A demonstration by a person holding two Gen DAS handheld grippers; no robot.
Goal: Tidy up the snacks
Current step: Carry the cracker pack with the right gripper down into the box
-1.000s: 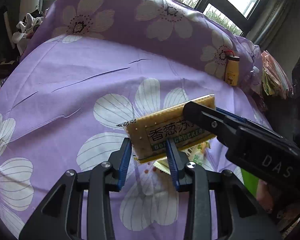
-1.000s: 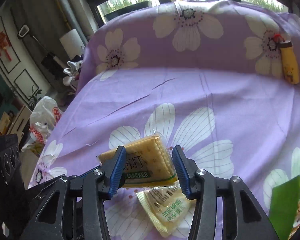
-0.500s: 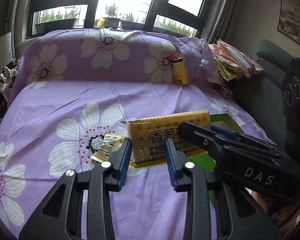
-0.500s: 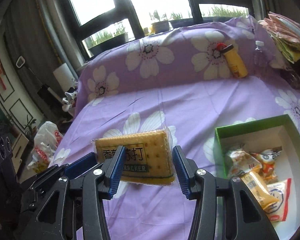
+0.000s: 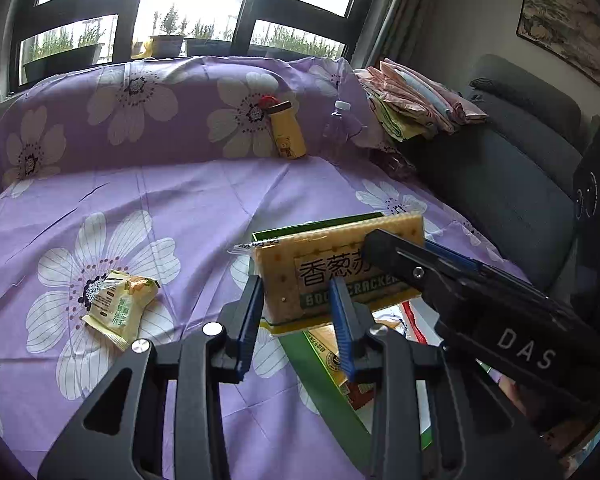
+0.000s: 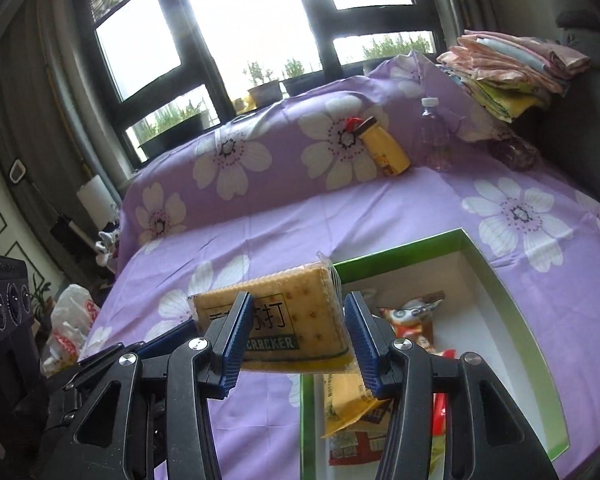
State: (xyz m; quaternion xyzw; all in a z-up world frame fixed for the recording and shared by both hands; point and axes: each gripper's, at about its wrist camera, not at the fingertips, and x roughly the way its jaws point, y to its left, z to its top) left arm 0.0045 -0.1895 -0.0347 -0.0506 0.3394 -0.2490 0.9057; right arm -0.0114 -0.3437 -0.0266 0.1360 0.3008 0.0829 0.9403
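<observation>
A yellow soda cracker pack (image 5: 332,268) is held in the air by both grippers. My left gripper (image 5: 298,312) is shut on its left end. My right gripper (image 6: 296,334) is shut on its right end (image 6: 300,320). The pack hangs over the left edge of a green box (image 6: 496,276) with a white inside. Several snack packets (image 6: 412,316) lie in the box. A small pale green snack packet (image 5: 120,306) lies on the purple flowered sheet (image 5: 160,200), left of my left gripper.
A yellow bottle (image 5: 288,134) and a clear water bottle (image 5: 338,128) lean on the raised back of the sheet. Folded cloths (image 5: 416,96) are stacked at the back right. A dark grey sofa (image 5: 520,160) stands to the right.
Both grippers have carried the cracker pack up and to the right, from above the small packet to over the green box. The small packet stays on the sheet.
</observation>
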